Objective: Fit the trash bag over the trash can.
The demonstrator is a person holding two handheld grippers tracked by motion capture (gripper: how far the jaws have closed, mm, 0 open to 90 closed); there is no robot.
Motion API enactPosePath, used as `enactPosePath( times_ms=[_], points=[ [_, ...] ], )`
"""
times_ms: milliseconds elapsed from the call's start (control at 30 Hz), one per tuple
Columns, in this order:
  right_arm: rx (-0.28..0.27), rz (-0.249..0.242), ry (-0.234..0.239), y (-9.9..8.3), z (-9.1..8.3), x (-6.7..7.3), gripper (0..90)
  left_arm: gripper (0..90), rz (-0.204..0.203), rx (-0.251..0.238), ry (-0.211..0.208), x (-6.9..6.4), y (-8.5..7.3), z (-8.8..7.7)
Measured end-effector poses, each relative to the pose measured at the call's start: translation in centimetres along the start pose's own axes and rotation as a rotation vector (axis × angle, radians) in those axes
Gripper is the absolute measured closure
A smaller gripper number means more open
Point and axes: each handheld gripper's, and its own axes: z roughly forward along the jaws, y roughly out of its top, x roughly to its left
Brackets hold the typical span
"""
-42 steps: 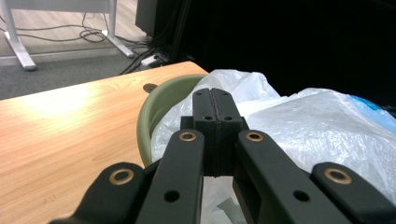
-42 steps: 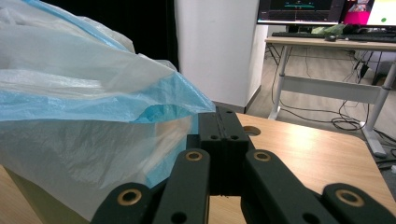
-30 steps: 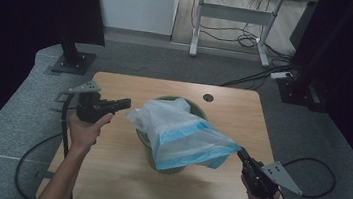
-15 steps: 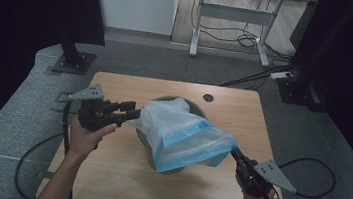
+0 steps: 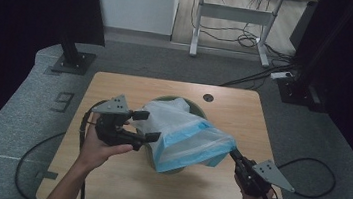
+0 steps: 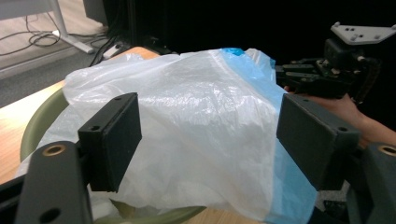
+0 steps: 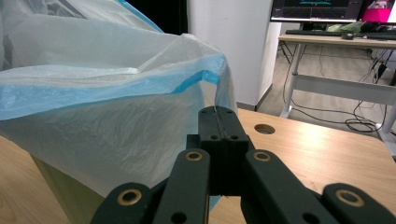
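A white plastic bag [image 5: 181,130] with a blue rim lies over a green round bin [image 5: 164,99] at the middle of the wooden table [image 5: 115,87]. My left gripper [image 5: 145,126] is at the bag's left end. Its jaws have just been opening and now stand wide, with the bag [image 6: 201,126] between them and the pads not pressing on it. The bin's rim [image 6: 37,126] shows below the bag. My right gripper [image 5: 232,155] is shut on the bag's blue-edged corner at the right and pulls it taut. Up close, the shut jaws [image 7: 219,126] pinch the film [image 7: 116,112].
A round cable hole [image 5: 208,97] sits in the table's far edge [image 7: 265,128]. A black stand base [image 5: 73,62] is on the floor at the left. A white desk [image 5: 235,10] with cables under it stands behind. Each gripper trails a cable over the table's edge.
My left gripper has moved right to the bag's left end and opened its jaws. The right gripper has stayed shut on the bag's corner.
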Motion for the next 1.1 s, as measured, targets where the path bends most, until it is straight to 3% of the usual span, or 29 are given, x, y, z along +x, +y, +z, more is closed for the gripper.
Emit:
enactPosePath(
  times_ms=[200,333,400,467,567,600,633,700,767,900,1033,1100],
  points=[
    [0.004,-0.001,0.002,-0.2,0.1,0.1,89.0,21.1,-0.046,0.025,0.018,1.2,0.0,1.4],
    [0.005,0.000,0.003,-0.2,0.2,0.1,89.0,25.3,-0.062,0.054,0.020,1.7,-0.2,2.6],
    [0.006,-0.002,0.006,-0.2,0.4,0.2,89.0,35.5,-0.063,0.074,0.015,1.8,-0.4,3.3],
    [0.006,-0.001,0.007,-0.2,0.4,0.2,89.0,38.3,-0.064,0.091,0.015,1.9,-0.6,4.0],
    [0.008,-0.003,0.007,-0.2,0.5,0.3,89.0,50.4,-0.077,0.104,-0.014,2.1,-0.8,5.0],
    [0.008,-0.002,0.007,-0.2,0.4,0.3,89.0,58.6,-0.078,0.109,-0.017,2.2,-0.8,5.3],
    [0.008,-0.002,0.007,-0.2,0.4,0.3,89.0,58.6,-0.079,0.116,-0.021,2.3,-0.9,5.6],
    [0.007,0.001,0.005,-0.3,0.4,0.2,89.0,72.8,-0.077,0.131,-0.036,2.3,-0.9,6.1],
    [0.007,0.003,0.003,-0.3,0.3,0.1,89.0,76.6,-0.073,0.137,-0.035,2.3,-1.0,6.4],
    [0.010,0.007,-0.006,-0.6,0.1,-0.2,89.0,88.6,-0.077,0.098,-0.015,2.5,-1.2,6.1],
    [0.013,0.012,-0.014,-0.9,-0.1,-0.4,89.0,89.8,-0.089,0.021,0.031,3.0,-1.3,4.9],
    [0.011,0.014,-0.009,-1.1,-0.2,-0.4,89.0,89.9,-0.107,-0.020,0.035,3.5,-1.5,4.0]
  ],
)
